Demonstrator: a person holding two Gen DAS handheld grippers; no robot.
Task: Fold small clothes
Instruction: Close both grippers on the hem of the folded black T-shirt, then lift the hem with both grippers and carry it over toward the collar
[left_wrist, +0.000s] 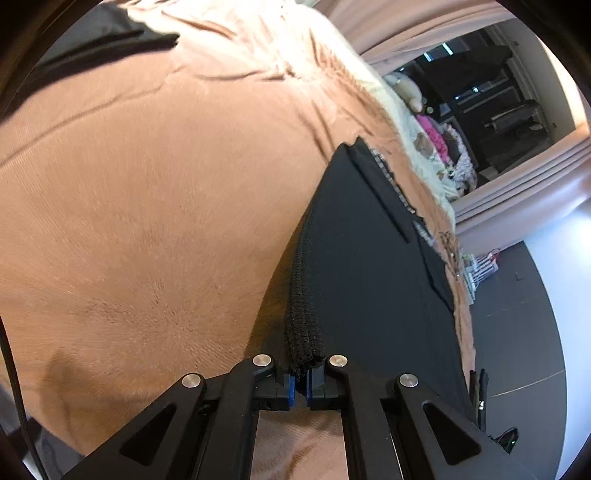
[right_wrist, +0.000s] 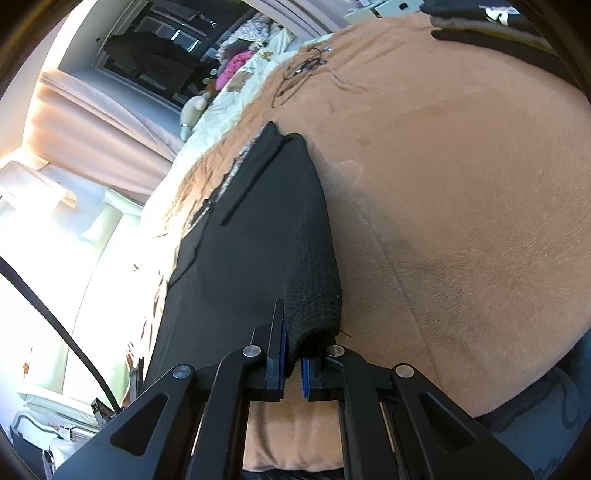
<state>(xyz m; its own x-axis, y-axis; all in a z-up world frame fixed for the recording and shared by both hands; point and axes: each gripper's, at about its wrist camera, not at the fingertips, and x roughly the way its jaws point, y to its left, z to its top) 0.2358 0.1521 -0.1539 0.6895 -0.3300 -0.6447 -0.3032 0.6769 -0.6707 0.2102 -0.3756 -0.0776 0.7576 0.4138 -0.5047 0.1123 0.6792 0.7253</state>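
Observation:
A black garment (left_wrist: 369, 266) with a ribbed knit hem is stretched out over a brown plush bedspread (left_wrist: 147, 221). My left gripper (left_wrist: 301, 384) is shut on one corner of its ribbed hem, the fabric bunched between the blue pads. In the right wrist view the same black garment (right_wrist: 251, 236) runs away from me, and my right gripper (right_wrist: 293, 376) is shut on its other hem corner. The cloth hangs taut between both grippers, lifted a little off the bedspread (right_wrist: 461, 221).
Another dark garment (left_wrist: 92, 40) lies at the far end of the bed and shows in the right wrist view (right_wrist: 491, 26). A thin cable (right_wrist: 306, 70) lies on the spread. Curtains (left_wrist: 517, 184), stuffed toys (left_wrist: 406, 92) and a dark floor (left_wrist: 517, 314) lie beyond the bed edge.

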